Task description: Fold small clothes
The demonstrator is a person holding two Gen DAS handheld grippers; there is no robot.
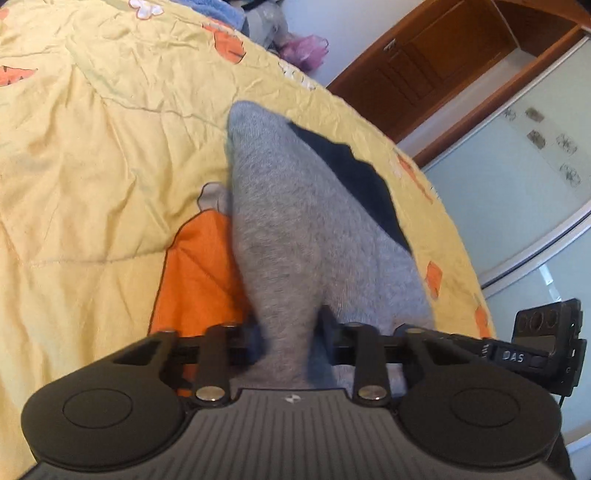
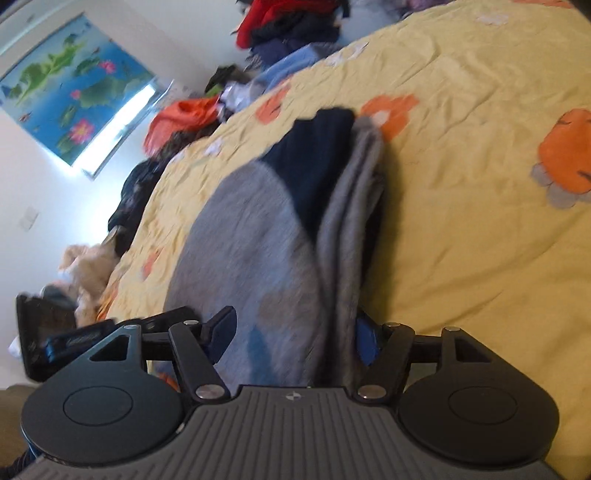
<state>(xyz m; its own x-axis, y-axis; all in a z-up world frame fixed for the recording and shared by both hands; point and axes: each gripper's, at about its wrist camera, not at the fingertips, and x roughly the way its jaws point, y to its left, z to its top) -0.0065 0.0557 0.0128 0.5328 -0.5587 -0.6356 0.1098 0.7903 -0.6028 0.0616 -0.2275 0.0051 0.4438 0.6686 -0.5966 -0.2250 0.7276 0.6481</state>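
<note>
Left wrist view: the left gripper (image 1: 286,332) has its 2 black fingers drawn close together on a bunched end of a soft grey knit garment with a dark navy section (image 1: 288,221). The fabric is pinched between the fingers and stretches away from them across a crumpled yellow quilt printed with orange flowers (image 1: 92,166). The navy part shows along the garment's far right edge. Behind the bed stand a brown wooden door (image 1: 436,62) and a pale frosted sliding panel (image 1: 517,192).

Right wrist view: the right gripper (image 2: 291,332) is spread wide, with the left finger (image 2: 221,328) clear of the cloth and the blue-padded right finger (image 2: 367,343) against the garment's folded grey edge. The cloth passes between them; I cannot tell whether it is gripped. The garment (image 2: 251,236) lies on the quilt (image 2: 480,221), grey near the gripper, navy further off, with layered grey folds along its right side. A heap of mixed clothes (image 2: 288,26) sits beyond the bed, and a blue lotus-print window blind (image 2: 70,96) hangs on the wall.
</note>
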